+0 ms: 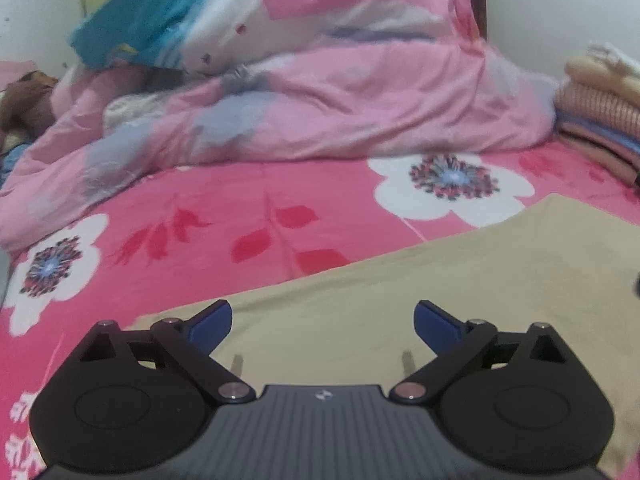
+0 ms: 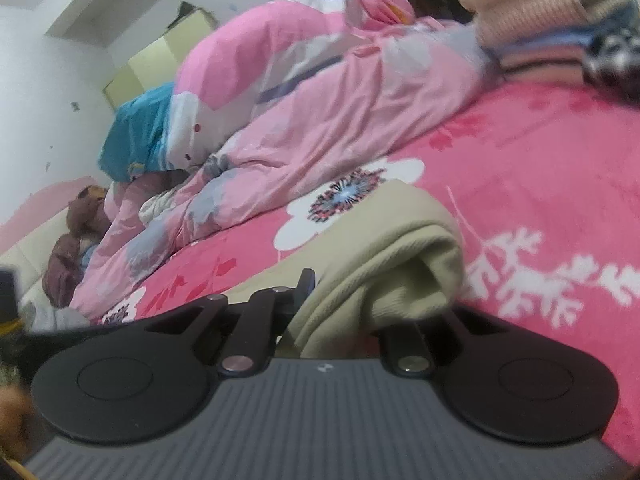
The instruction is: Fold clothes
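A beige garment point(image 1: 460, 280) lies flat on the pink flowered bedsheet point(image 1: 192, 240) in the left wrist view. My left gripper point(image 1: 322, 322) hovers over its near edge, jaws wide apart, blue pads point(image 1: 212, 326) bare, nothing between them. In the right wrist view the same beige garment point(image 2: 384, 264) is bunched and lifted into a thick fold. My right gripper point(image 2: 340, 300) is shut on that fold; the cloth hides its right finger and most of its pads. That view is tilted, with the bed sloping up to the right.
A crumpled pink floral quilt point(image 1: 320, 92) with a teal cloth point(image 1: 144, 20) on top fills the back of the bed. A stack of folded clothes point(image 1: 600, 120) sits at the right edge. A brown stuffed toy point(image 2: 84, 216) lies far left by the wall.
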`<state>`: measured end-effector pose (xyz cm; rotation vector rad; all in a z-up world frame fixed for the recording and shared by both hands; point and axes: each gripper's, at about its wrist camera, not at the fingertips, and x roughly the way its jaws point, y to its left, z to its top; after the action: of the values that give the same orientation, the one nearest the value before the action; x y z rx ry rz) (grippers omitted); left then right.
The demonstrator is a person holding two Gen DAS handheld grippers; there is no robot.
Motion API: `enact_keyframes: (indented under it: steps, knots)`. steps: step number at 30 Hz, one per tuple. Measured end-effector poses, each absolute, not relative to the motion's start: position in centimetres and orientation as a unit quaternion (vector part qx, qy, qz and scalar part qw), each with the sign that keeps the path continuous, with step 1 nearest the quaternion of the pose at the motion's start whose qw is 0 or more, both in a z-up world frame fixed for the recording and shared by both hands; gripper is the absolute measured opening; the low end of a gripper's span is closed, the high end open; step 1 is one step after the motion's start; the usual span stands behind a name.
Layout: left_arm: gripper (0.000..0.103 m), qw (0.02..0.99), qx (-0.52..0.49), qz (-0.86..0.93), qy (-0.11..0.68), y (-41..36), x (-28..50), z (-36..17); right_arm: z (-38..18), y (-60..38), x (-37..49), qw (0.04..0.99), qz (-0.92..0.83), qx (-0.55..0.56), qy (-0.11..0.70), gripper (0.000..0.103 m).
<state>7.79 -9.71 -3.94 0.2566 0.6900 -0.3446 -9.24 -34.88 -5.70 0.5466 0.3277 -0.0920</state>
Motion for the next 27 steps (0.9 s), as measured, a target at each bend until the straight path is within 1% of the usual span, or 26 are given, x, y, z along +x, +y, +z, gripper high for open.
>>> enact_keyframes:
  steps: [2, 3, 4, 6, 11, 14, 16, 17, 20, 22, 24, 27]
  knots:
    - [0.094, 0.908, 0.136, -0.164, 0.36, -10.9, 9.0, -5.0, -5.4, -34.6, -9.3, 0.953, -0.041, 0.256, 0.156, 0.012]
    - [0.094, 0.902, 0.15, -0.161, 0.372, -11.4, 9.4, -5.7, -5.4, -34.6, -9.3, 0.955, -0.04, 0.252, 0.154, 0.012]
    - [0.095, 0.895, 0.163, -0.157, 0.383, -12.0, 9.8, -6.4, -5.4, -34.6, -9.4, 0.955, -0.038, 0.251, 0.153, 0.012]
    - [0.102, 0.893, 0.182, -0.15, 0.383, -12.4, 9.9, -7.5, -5.4, -34.6, -9.5, 0.955, -0.034, 0.253, 0.148, 0.012]
    - [0.1, 0.886, 0.182, -0.155, 0.399, -12.2, 10.6, -6.5, -5.2, -34.4, -9.7, 0.96, -0.025, 0.242, 0.141, 0.012]
    - [0.099, 0.892, 0.191, -0.141, 0.386, -12.7, 11.6, -5.8, -5.2, -34.5, -9.8, 0.961, -0.021, 0.238, 0.138, 0.012]
    - [0.1, 0.889, 0.197, -0.127, 0.394, -13.4, 13.2, -6.3, -5.2, -34.5, -9.9, 0.961, -0.019, 0.238, 0.137, 0.012]
    - [0.103, 0.886, 0.196, -0.122, 0.403, -13.6, 14.0, -6.6, -5.2, -34.5, -9.9, 0.962, -0.018, 0.238, 0.136, 0.012]
    - [0.103, 0.881, 0.173, -0.114, 0.425, -13.8, 15.7, -6.9, -5.1, -34.3, -10.0, 0.964, -0.015, 0.23, 0.135, 0.012]
    - [0.103, 0.882, 0.162, -0.114, 0.428, -13.5, 15.6, -6.5, -5.1, -34.2, -10.0, 0.965, -0.015, 0.223, 0.135, 0.012]
    - [0.099, 0.884, 0.158, -0.117, 0.425, -13.2, 15.0, -6.0, -5.2, -34.3, -10.0, 0.965, -0.015, 0.224, 0.136, 0.012]
    - [0.1, 0.887, 0.189, -0.164, 0.388, -12.8, 11.5, -5.0, -5.4, -34.6, -10.0, 0.964, -0.014, 0.227, 0.139, 0.012]
